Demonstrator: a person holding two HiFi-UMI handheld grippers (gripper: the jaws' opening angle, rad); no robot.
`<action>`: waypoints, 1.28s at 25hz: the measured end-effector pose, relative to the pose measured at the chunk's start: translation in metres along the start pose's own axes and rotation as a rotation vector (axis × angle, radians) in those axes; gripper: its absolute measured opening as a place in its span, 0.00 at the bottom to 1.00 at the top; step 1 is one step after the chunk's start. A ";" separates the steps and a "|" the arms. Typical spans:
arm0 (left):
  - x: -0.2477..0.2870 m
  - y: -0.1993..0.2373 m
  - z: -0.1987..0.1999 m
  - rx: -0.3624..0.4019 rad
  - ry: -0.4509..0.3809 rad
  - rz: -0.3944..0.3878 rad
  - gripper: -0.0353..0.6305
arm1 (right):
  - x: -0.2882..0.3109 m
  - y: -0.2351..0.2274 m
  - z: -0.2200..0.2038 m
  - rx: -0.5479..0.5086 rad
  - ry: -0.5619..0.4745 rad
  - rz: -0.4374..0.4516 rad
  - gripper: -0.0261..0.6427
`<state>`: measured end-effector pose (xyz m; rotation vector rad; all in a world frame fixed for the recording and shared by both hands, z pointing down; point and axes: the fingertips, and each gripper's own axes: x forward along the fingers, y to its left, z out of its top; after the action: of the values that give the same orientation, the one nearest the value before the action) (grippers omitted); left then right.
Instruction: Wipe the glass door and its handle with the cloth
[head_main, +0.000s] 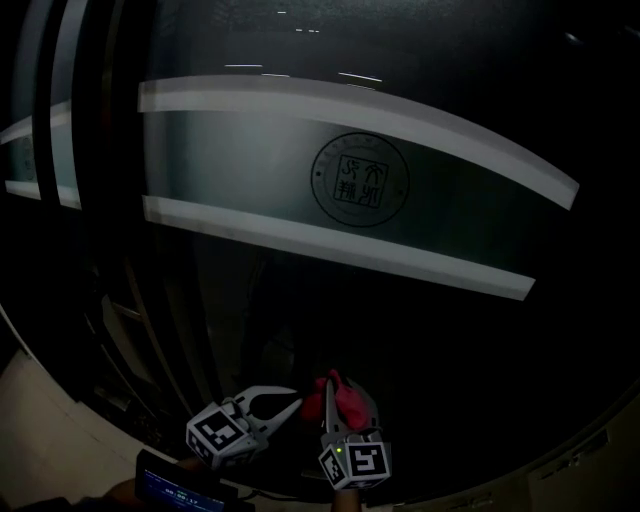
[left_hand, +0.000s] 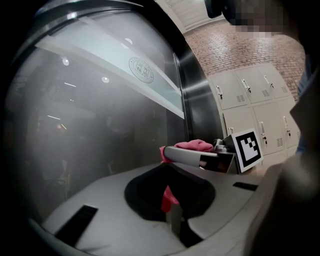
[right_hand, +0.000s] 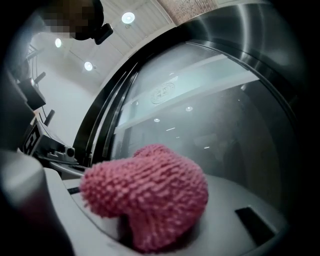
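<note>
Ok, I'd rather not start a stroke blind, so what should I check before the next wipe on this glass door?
1. Grip on the cloth: ok, the right gripper is shut on it.
2. State of the left gripper: ok, jaws apart, holding nothing.
3. Contact between the cloth and the glass door: cannot tell; the cloth is low on the pane, but no view shows whether they touch.
4. Room to sweep left: probably not ok, the left gripper sits close beside the cloth on that side.
5. Position of the handle: not ok, no view shows one.
</note>
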<state>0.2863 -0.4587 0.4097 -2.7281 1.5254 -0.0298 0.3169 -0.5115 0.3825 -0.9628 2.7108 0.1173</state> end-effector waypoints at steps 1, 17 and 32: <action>-0.017 0.006 0.000 -0.002 -0.004 0.007 0.06 | 0.003 0.022 0.000 0.004 -0.003 0.014 0.11; -0.342 0.094 -0.009 -0.025 0.027 0.051 0.06 | 0.014 0.368 -0.020 0.115 0.021 0.080 0.12; -0.493 0.080 -0.025 -0.059 0.021 0.279 0.06 | -0.028 0.519 -0.014 0.153 0.076 0.317 0.12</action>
<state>-0.0401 -0.0806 0.4286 -2.5366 1.9258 -0.0092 0.0079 -0.0941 0.3980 -0.5013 2.8723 -0.0687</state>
